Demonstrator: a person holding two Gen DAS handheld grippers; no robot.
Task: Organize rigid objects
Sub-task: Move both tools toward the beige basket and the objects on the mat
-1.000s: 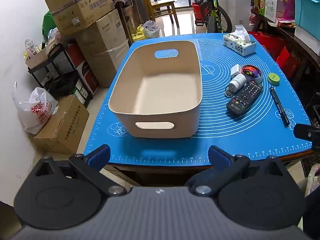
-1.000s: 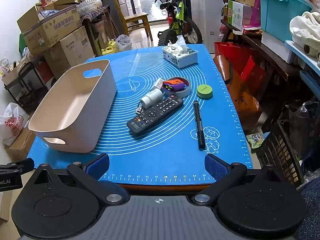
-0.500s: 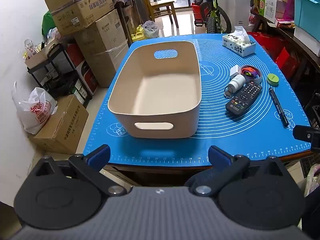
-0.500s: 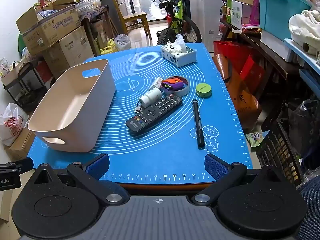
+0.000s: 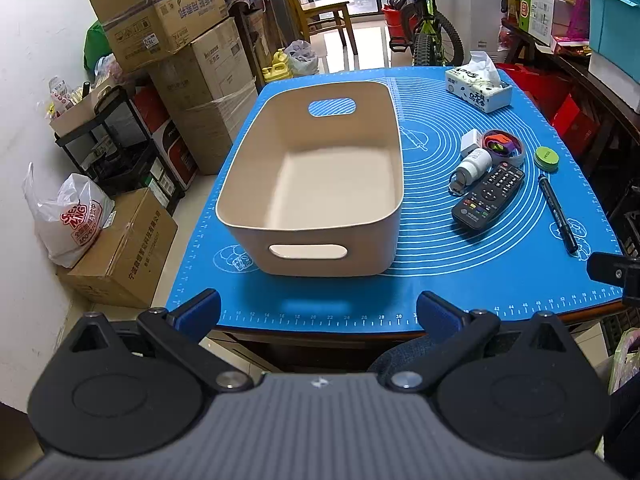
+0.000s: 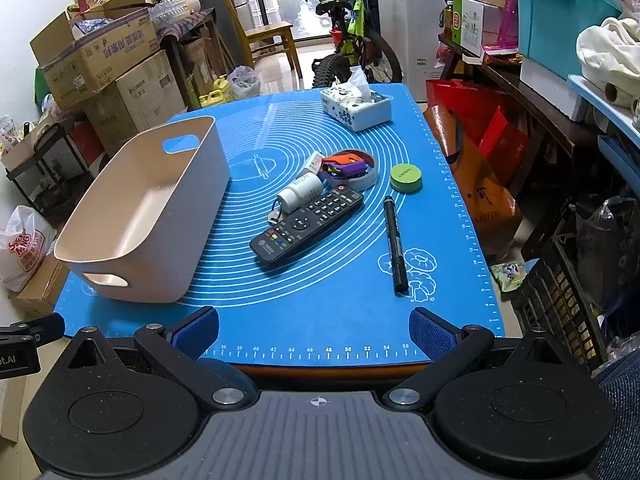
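Ahead of the left jaws a beige plastic bin [image 5: 316,184] sits on the blue silicone mat [image 5: 460,280]. Ahead of the right jaws lies a black remote control [image 6: 308,224], a white cylindrical bottle [image 6: 300,194] touching its far-left side, a black marker pen [image 6: 395,244] to its right, and a green round tin [image 6: 406,177] beyond the pen.

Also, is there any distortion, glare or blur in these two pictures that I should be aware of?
Left wrist view: fisheye bends the blue mat edge and darkens the corners; the beige bin stays sharp. Right wrist view: the same curving; the bright window behind the bicycle is washed out, while the remote and the marker are sharp.
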